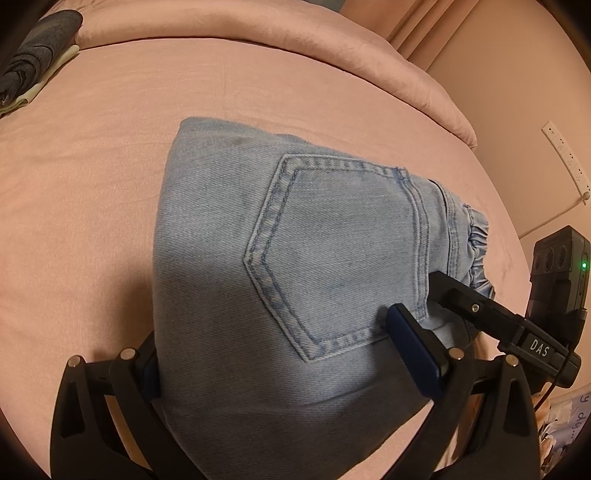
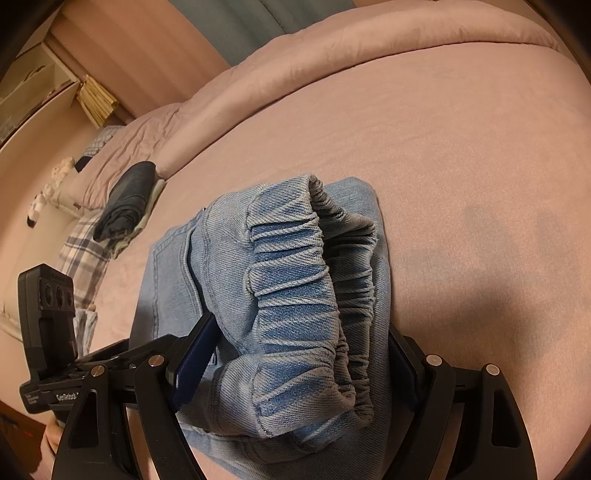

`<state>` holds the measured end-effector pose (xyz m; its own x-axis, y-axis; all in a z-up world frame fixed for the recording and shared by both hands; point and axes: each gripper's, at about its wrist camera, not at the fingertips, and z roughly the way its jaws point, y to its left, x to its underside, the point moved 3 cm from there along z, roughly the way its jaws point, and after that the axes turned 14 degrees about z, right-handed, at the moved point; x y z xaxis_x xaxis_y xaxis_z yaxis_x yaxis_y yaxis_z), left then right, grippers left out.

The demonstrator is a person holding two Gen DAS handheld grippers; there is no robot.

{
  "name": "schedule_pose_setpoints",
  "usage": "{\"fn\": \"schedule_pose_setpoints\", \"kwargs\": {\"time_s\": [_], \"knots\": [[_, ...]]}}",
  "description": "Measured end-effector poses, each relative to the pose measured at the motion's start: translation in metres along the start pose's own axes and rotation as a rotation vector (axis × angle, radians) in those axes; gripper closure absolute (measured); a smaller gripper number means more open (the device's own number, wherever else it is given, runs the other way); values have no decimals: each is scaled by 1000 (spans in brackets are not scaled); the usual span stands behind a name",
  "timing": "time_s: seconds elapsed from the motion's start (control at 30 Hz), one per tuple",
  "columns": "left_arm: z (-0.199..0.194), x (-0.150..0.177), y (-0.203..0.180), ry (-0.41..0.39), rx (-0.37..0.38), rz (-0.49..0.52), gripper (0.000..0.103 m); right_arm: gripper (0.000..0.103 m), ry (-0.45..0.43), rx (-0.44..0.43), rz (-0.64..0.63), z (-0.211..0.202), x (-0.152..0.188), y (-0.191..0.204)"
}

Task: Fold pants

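Observation:
Light blue jeans (image 1: 295,258) lie folded into a compact bundle on the pink bed (image 1: 92,184), back pocket facing up. My left gripper (image 1: 288,362) straddles the bundle's near side, one finger on each side of the thick fold, clamped on it. My right gripper (image 2: 295,362) holds the elastic waistband end (image 2: 295,295) of the jeans between its fingers. The right gripper also shows in the left wrist view (image 1: 436,291), touching the waistband side. The left gripper's body shows at the left of the right wrist view (image 2: 51,332).
A folded dark garment on a pale one (image 2: 129,199) lies at the bed's far side, also in the left wrist view (image 1: 33,62). A rolled pink duvet (image 1: 258,33) lines the back. A plaid cloth (image 2: 85,254) lies at the edge. A wall socket strip (image 1: 565,158) is on the right.

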<state>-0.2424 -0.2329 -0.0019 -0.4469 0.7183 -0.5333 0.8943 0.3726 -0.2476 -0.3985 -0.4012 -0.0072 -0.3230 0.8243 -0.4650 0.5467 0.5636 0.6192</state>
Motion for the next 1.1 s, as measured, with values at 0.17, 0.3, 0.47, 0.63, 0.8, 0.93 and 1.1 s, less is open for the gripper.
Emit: {"fn": "schedule_pose_setpoints", "kwargs": {"time_s": [0.17, 0.3, 0.47, 0.63, 0.8, 0.93, 1.1], "knots": [[0, 0, 1, 1, 1, 1, 2, 19, 1, -2, 1, -1, 0, 0], [1, 0, 0, 3, -2, 4, 2, 19, 2, -4, 5, -2, 2, 0], [2, 1, 0, 3, -9, 9, 2, 19, 0, -5, 6, -2, 3, 0], [1, 2, 0, 5, -11, 9, 2, 19, 1, -5, 6, -2, 4, 1], [2, 0, -1, 7, -14, 8, 2, 19, 0, -7, 8, -2, 2, 0], [3, 0, -1, 8, -17, 9, 2, 19, 0, -7, 6, -3, 3, 0], [3, 0, -1, 9, -18, 13, 2, 19, -1, -7, 7, -2, 3, 0]]}}
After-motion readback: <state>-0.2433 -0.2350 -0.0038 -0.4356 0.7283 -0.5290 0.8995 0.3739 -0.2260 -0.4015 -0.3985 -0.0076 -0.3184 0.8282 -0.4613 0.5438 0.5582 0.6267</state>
